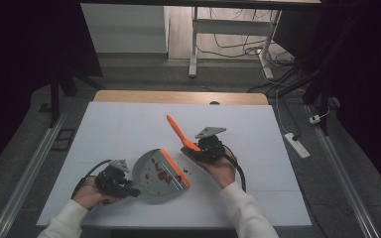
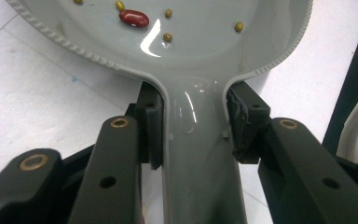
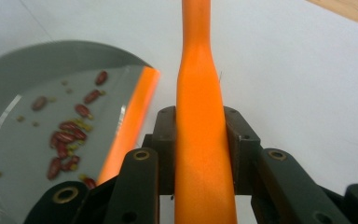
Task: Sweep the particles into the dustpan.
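The left gripper [image 1: 129,190] pinches the grey dustpan [image 1: 155,174] by its handle, the pan lying on the counter [image 1: 129,124] just ahead of it, red beans [image 1: 162,173] inside. The right gripper [image 1: 192,148] clamps the orange brush handle [image 1: 177,131], just right of the pan's orange lip.

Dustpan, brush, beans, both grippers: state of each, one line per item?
dustpan: on the table, handle clamped, beans inside.
brush: orange handle clamped, angled up off the table.
beans: mostly piled in the pan; a few loose on the white table near its orange lip.
left gripper: shut on the dustpan handle.
right gripper: shut on the brush handle.
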